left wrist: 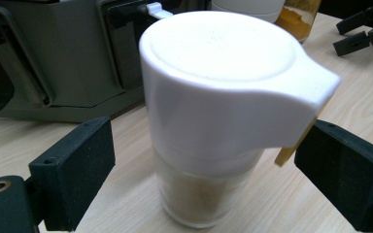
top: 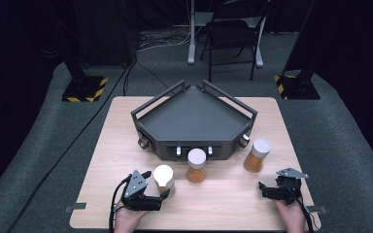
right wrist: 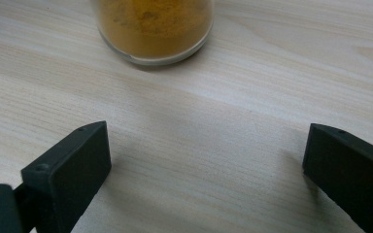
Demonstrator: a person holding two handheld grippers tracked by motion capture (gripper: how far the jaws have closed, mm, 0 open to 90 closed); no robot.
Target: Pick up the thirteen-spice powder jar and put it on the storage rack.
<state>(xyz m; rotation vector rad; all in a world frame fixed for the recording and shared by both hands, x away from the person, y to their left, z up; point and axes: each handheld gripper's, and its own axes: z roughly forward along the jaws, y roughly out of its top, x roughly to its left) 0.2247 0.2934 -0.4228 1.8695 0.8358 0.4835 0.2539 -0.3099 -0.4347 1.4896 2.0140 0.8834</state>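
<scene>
Altogether three jars; both grippers' jaws apart, gripping nothing.

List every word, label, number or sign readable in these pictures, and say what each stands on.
None can be read. The white-lidded glass jar of pale powder between the left gripper's open jaws is bare, as are the two jars of orange powder and the dark grey angular tray. The yellow-black striped floor plates carry no text.

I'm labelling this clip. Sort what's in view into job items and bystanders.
Job items:
- pale spice jar, between the open left tongs, not gripped
- right tongs, open, facing the right orange jar
- middle orange jar
- dark tray

Bystanders:
- chair
- floor cables
</scene>
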